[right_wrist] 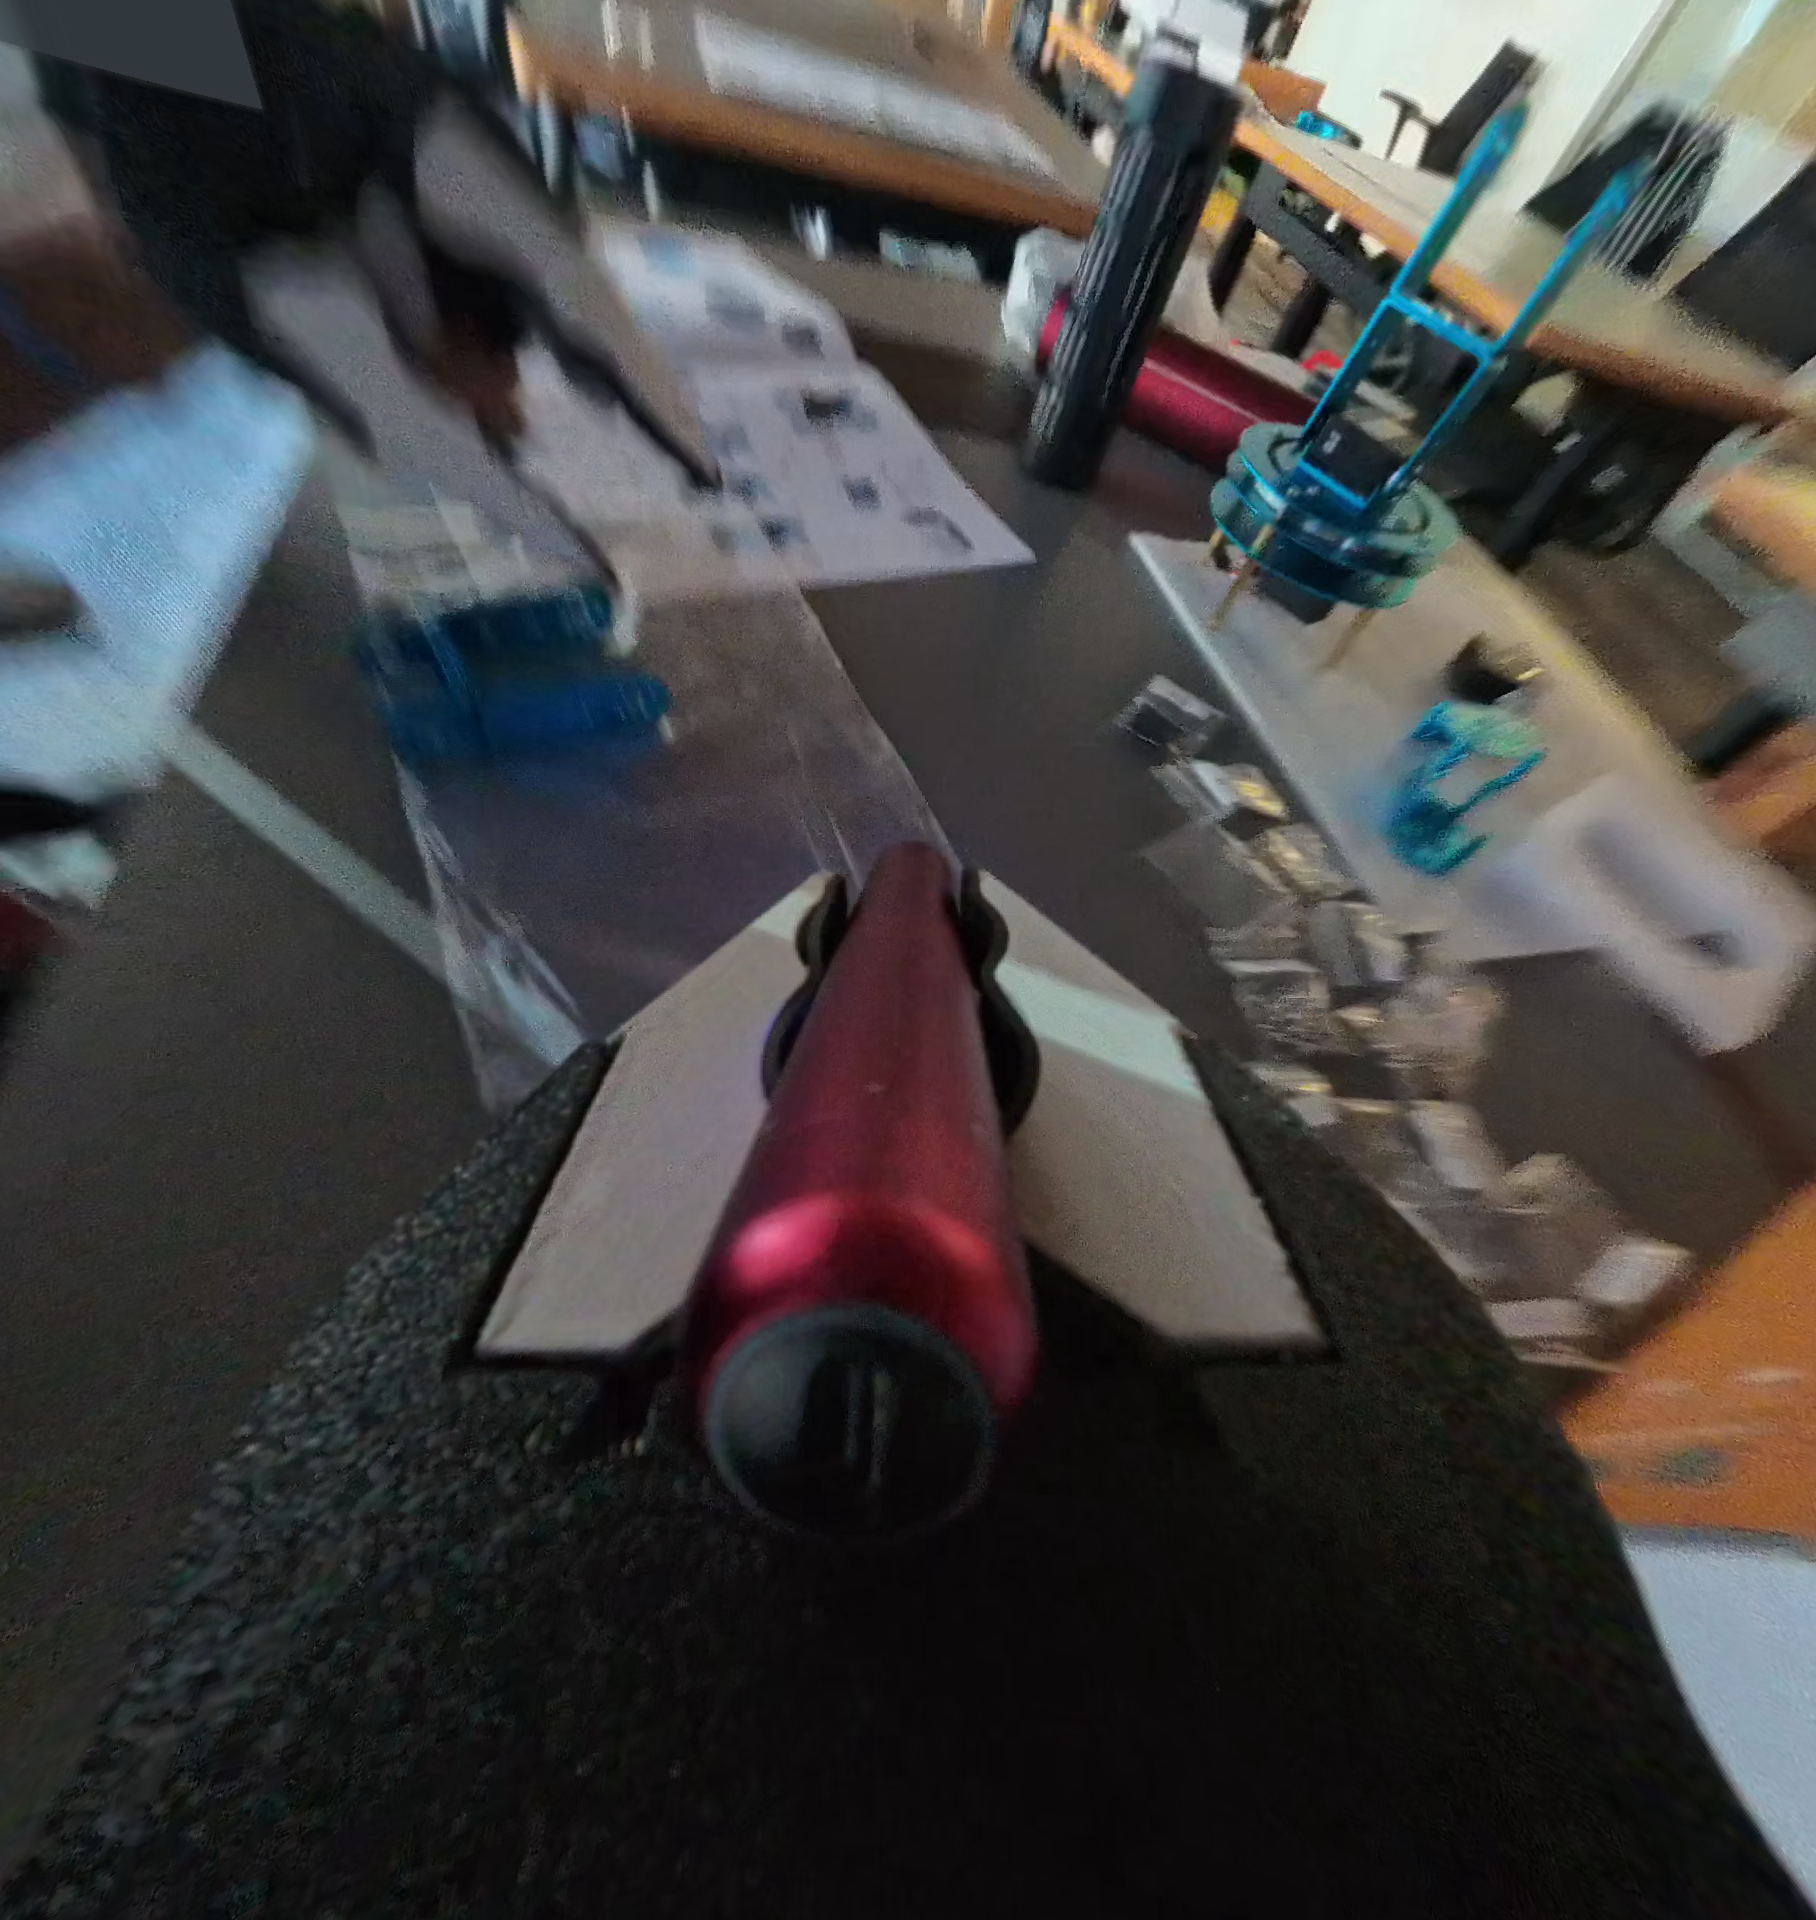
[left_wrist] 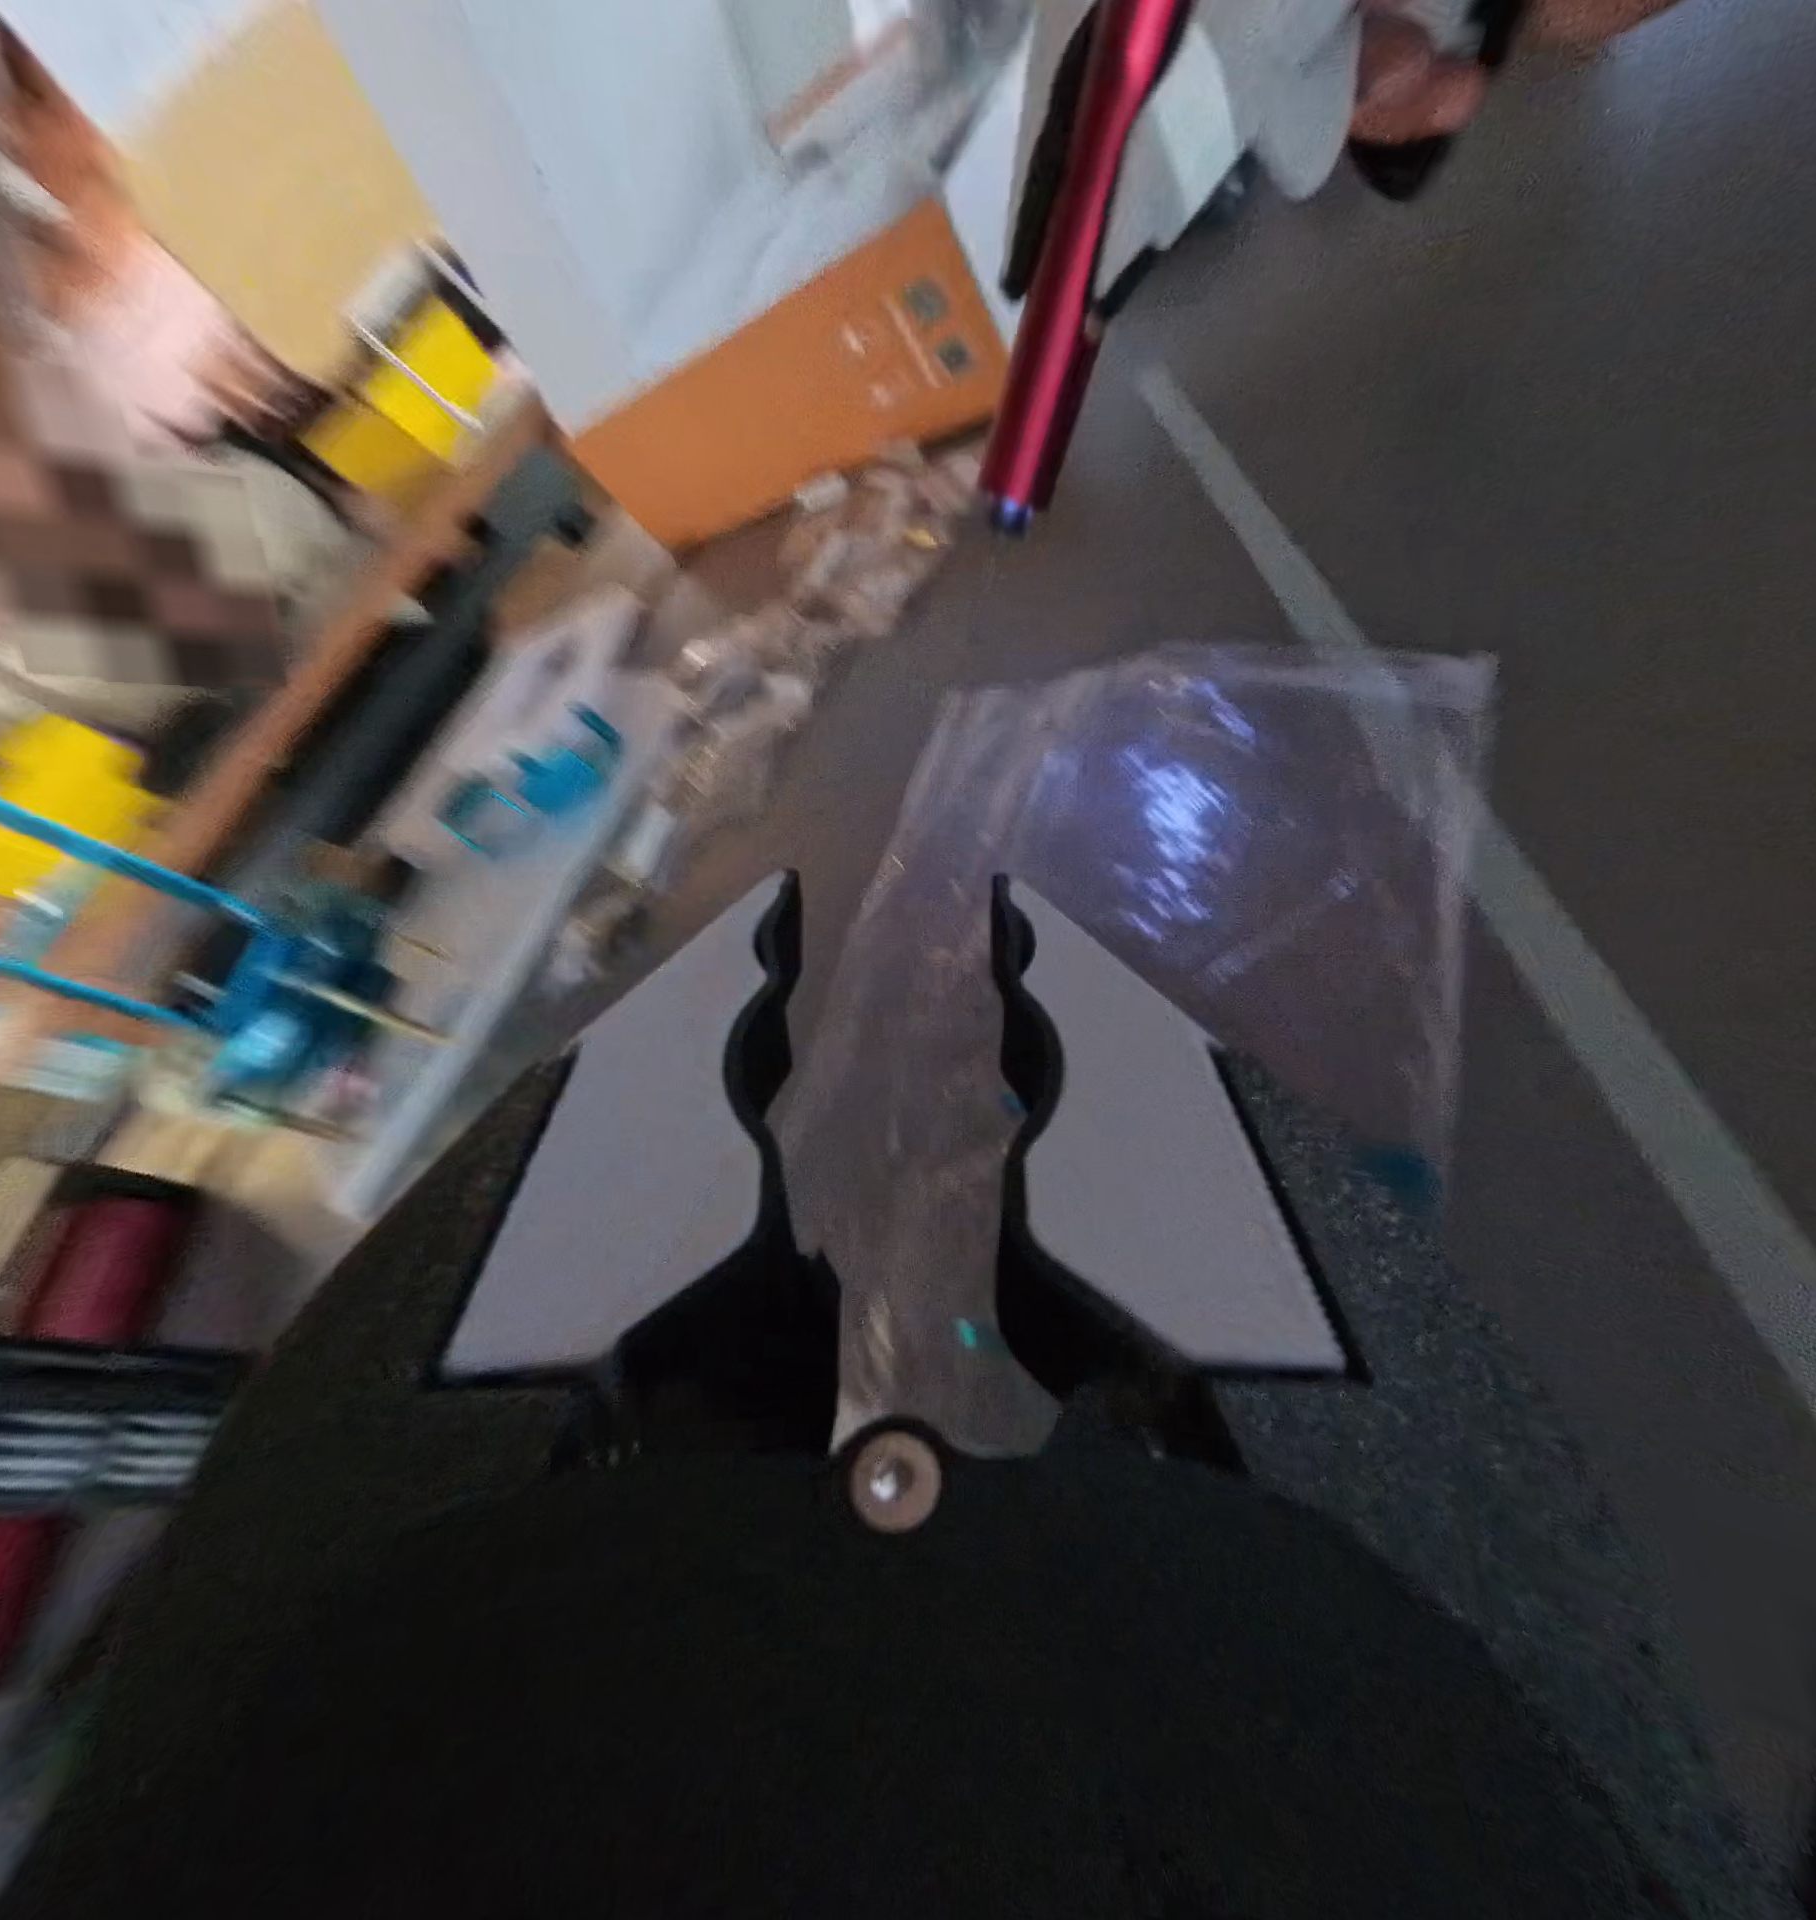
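Note:
My left gripper (left_wrist: 893,920) holds a clear plastic bag (left_wrist: 1247,831) between its fingers; the bag fans out up and to the right over the dark floor. My right gripper (right_wrist: 899,899) is shut on a red cylindrical tool (right_wrist: 883,1122) with a black end cap, which lies along the fingers and points forward. The tool's tip is close to the same clear bag (right_wrist: 675,831), which holds blue parts (right_wrist: 509,686). In the left wrist view the red tool (left_wrist: 1065,270) comes down from the top, its tip above the bag. Both views are motion-blurred.
A blue metal frame on a round base (right_wrist: 1330,509) stands on a white board. A black cylinder (right_wrist: 1122,281), a printed sheet (right_wrist: 831,447), several small packets (right_wrist: 1299,883) and an orange box (right_wrist: 1766,1403) lie around. A wooden table (right_wrist: 1506,270) is behind. About 15 centimeters separates my left fingertips from my right.

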A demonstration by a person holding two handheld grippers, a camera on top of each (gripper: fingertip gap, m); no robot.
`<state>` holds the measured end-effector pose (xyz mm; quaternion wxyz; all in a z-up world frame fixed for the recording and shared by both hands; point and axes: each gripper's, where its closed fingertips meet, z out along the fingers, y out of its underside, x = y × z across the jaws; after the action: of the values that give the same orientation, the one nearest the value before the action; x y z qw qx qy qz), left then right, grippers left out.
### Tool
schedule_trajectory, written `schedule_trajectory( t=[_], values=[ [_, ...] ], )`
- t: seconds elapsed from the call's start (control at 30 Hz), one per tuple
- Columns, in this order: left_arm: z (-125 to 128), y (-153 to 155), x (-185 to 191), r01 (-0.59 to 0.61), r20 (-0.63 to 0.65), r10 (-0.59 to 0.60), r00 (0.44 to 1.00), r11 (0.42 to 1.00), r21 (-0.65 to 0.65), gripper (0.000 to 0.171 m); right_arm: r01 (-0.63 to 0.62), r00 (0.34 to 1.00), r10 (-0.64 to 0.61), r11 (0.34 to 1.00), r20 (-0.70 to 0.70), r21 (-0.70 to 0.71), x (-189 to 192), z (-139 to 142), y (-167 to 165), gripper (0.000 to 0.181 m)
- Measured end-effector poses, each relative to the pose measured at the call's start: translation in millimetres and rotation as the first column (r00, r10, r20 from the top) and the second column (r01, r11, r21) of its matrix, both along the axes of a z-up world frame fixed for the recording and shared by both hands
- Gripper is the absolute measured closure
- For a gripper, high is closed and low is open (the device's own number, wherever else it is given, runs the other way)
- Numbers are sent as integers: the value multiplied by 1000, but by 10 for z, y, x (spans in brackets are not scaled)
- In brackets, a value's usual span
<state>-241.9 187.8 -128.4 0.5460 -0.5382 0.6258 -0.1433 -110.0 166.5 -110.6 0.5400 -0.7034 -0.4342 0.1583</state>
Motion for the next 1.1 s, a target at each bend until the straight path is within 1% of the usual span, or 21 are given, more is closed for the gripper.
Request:
schedule_trajectory(
  t=[0.03,0.07,0.13,0.23,0.3,0.37,0.47,0.57,0.7,0.87,0.97,1.03,1.1],
  values=[
    [-49,-31,-157,20,-16,-22,1000,993,-113,135,9,993,-18,997,120,78,-6,-76,-30,160],
    [-80,-71,-301,32,-25,-38,999,980,-199,133,29,976,-60,988,207,150,-16,-127,-46,159],
    [-105,-151,-532,43,-17,-50,999,963,-265,133,1,939,-91,965,332,261,-107,-210,-119,159],
    [-178,-394,-700,111,12,-114,993,927,-357,134,-31,904,-105,951,414,309,-220,-334,-186,159],
    [-267,-547,-760,158,3,-170,985,907,-390,133,-44,891,-99,953,443,301,-264,-390,-214,159],
    [-377,-615,-814,168,-37,-199,979,903,-396,134,-39,881,-105,956,462,292,-259,-443,-216,160],
    [-457,-598,-839,159,-67,-202,977,903,-399,133,-25,876,-119,957,467,290,-232,-458,-218,160],
    [-441,-587,-807,177,-50,-217,975,891,-419,133,-8,871,-128,961,474,275,-174,-497,-191,159],
    [-404,-558,-763,193,-42,-231,972,888,-417,133,4,864,-138,964,483,267,-117,-526,-160,159],
    [-434,-535,-748,210,-52,-260,964,870,-446,133,2,873,-136,961,468,275,-136,-487,-174,159],
    [-493,-543,-770,214,-84,-282,956,863,-457,131,-2,877,-134,960,462,282,-153,-464,-187,159],
    [-508,-522,-802,215,-107,-291,951,868,-448,129,-3,892,-119,963,437,268,-173,-439,-201,159],
    [-487,-524,-831,233,-101,-313,944,853,-467,130,-2,917,-94,971,388,238,-193,-405,-214,159]
  ],
)
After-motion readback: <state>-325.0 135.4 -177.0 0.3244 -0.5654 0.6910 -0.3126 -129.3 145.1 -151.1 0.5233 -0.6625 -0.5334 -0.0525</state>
